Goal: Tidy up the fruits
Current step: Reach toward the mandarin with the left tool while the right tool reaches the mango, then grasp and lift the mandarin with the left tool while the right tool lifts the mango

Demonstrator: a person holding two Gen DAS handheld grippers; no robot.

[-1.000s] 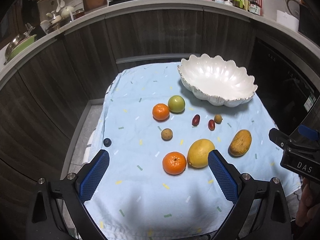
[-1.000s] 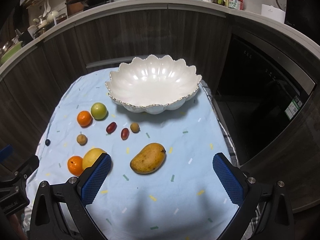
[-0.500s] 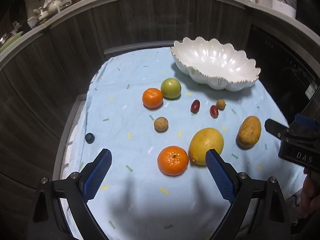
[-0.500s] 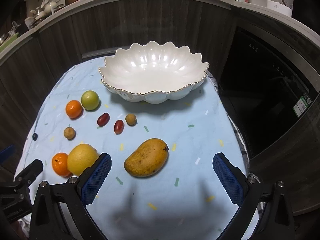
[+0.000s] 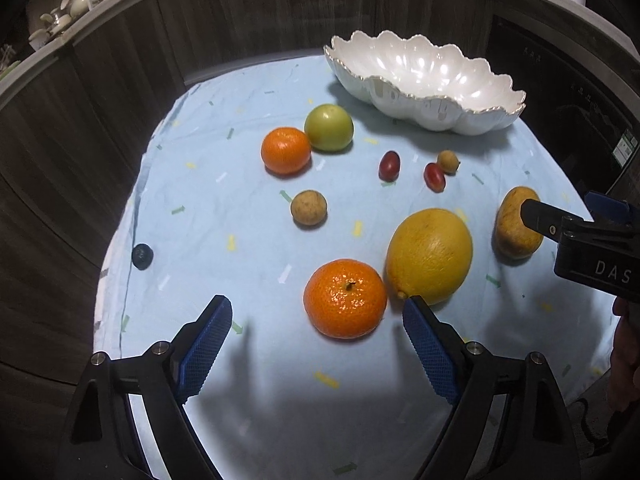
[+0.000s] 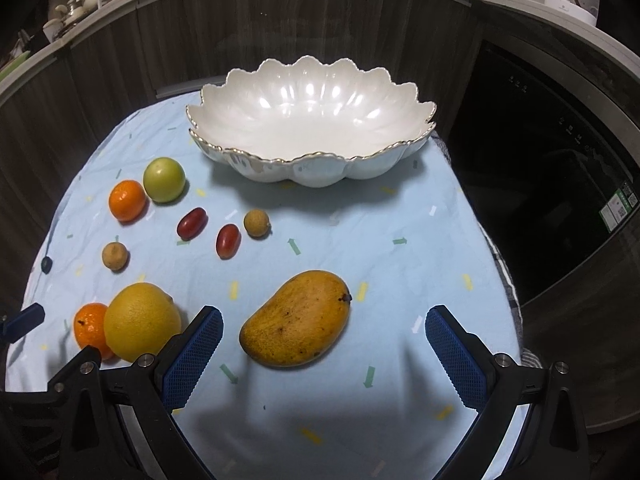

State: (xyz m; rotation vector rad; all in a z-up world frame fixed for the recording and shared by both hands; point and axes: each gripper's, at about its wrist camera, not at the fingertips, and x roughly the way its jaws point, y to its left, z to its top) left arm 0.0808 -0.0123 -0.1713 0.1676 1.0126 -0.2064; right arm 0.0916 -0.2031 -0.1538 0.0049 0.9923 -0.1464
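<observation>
Two hand-held grippers, both spread wide with nothing between the pads: your left hand-held gripper [image 5: 316, 334] frames the near tangerine [image 5: 345, 298], your right hand-held gripper [image 6: 324, 344] frames the mango [image 6: 296, 318]. All fruit sits loose on the blue cloth [image 6: 400, 264] over the tabletop; the bowl [image 6: 312, 128] has nothing in it.

Handling, near to far:
- Near tangerine: light, soft peel, likely gives under pressure. Take it across the middle, gentle squeeze. It touches or nearly touches the lemon [image 5: 430, 256], so your right-side pad has little room there.
- Mango: probably the heaviest piece here, smooth skin, may slip or bruise. Grip across the short axis at the widest part, not end to end.
- Lemon: firm and large; it needs most of the opening.
- Small stuff will likely roll: approach straight down.

Counts:
- 2 tangerines, far one [image 5: 285, 155] just beside the green fruit [image 5: 329, 127]
- 1 lemon, 1 mango, 1 green fruit
- 2 small brown round fruits, [image 5: 308, 207] and [image 5: 447, 161]
- 2 small red oval fruits, [image 5: 389, 165] and [image 5: 434, 176]
- 1 dark berry [image 5: 142, 256] at the left cloth edge
- 1 bowl, farthest back; ceramic-looking, scalloped rim, likely chips. Set fruit in, don't drop.
</observation>
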